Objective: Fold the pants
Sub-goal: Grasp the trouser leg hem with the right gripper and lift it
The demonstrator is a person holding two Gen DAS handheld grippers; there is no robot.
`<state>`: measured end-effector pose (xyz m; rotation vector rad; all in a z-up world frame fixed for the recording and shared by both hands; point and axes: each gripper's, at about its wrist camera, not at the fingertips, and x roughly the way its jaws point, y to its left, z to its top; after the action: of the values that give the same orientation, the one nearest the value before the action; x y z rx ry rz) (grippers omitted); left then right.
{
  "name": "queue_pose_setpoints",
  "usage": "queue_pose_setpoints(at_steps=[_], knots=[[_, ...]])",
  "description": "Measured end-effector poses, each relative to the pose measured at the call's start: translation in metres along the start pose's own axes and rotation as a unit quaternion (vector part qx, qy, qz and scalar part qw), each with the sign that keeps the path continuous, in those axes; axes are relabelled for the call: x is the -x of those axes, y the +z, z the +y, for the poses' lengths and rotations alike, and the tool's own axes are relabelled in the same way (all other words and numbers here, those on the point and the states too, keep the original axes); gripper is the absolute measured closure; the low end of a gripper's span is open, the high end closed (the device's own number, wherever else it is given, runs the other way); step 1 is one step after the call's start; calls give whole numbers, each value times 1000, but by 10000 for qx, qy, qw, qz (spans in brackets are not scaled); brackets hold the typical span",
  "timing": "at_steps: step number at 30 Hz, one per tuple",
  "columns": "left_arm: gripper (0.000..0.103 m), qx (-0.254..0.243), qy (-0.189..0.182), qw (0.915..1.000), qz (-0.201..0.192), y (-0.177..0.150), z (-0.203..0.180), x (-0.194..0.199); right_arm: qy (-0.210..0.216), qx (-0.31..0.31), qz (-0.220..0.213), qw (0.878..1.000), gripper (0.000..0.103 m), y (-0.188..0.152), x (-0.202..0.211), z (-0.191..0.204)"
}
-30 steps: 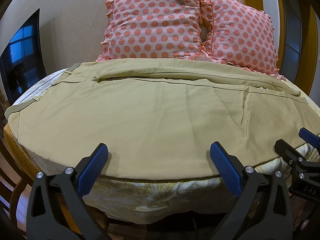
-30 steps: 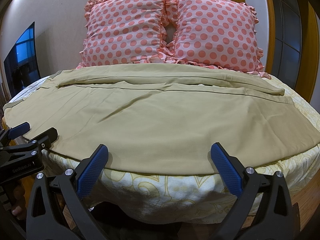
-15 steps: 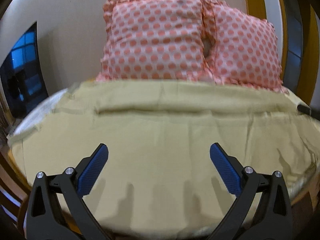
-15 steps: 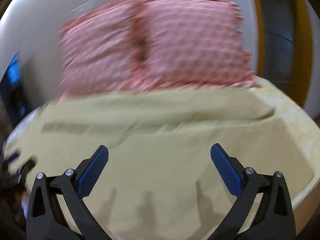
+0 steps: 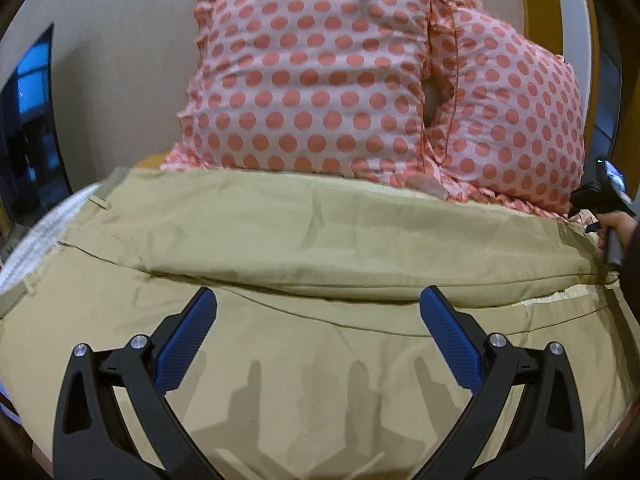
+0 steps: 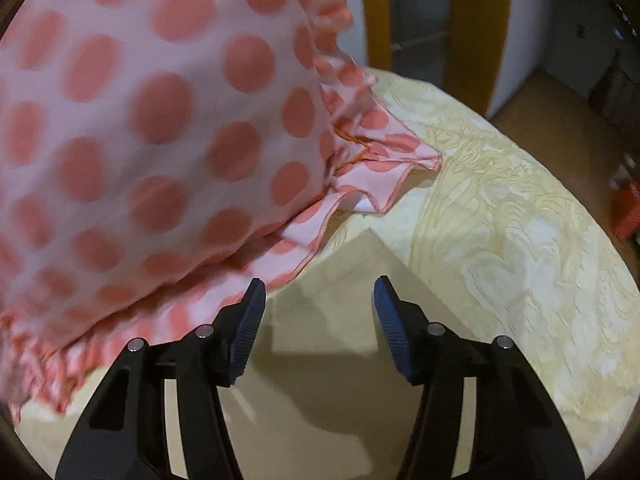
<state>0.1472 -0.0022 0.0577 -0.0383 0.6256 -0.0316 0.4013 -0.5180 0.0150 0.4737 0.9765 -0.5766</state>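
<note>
Left wrist view: the left claw [image 5: 318, 334] is spread wide, holding nothing, above the khaki pants [image 5: 320, 240]. The pants lie flat across the bed, below two polka-dot pillows [image 5: 312, 76].

Right wrist view: the right claw [image 6: 319, 322] is partly open and empty over a pants corner [image 6: 360, 280]. That corner lies on the patterned bedspread [image 6: 500, 220], just beside a pillow frill [image 6: 360, 160].
</note>
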Motion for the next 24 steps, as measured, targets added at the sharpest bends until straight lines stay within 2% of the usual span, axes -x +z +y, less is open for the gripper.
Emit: queue_pose_setpoints(at_steps=[3,6,8,9,10,12,15,18,20,24], knots=[[2,48,-165,9997,184,-3,2,-7,-345,90,-31,9994,43,3,-12,11],[2,116,-297,9986,415,-6,3,-16,-648,495,-208,9965,44,-2,-19,21],[2,196,-333,9980,501,-7,6,-19,-424,615,-292,9968,47,-7,-19,13],[2,253,-371,9978,488,-8,8,-18,-218,644,-323,9972,55,-12,-18,4],[2,282,-403,9977,476,-8,9,-18,-139,673,-365,9970,73,-16,-16,-5],[2,337,-445,9972,492,-9,11,-19,160,640,-413,9970,88,-24,-13,-25],[2,361,-479,9966,560,-10,11,-21,695,366,-467,9958,97,-40,-4,-54],[2,395,-464,9966,562,-10,11,-20,1129,139,-575,9918,98,-54,15,-63],[2,429,-438,9966,554,-10,11,-20,1616,-87,-755,9839,98,-70,42,-76],[2,480,-399,9970,463,-10,13,-17,2265,-268,-1191,9663,98,-118,110,-100]])
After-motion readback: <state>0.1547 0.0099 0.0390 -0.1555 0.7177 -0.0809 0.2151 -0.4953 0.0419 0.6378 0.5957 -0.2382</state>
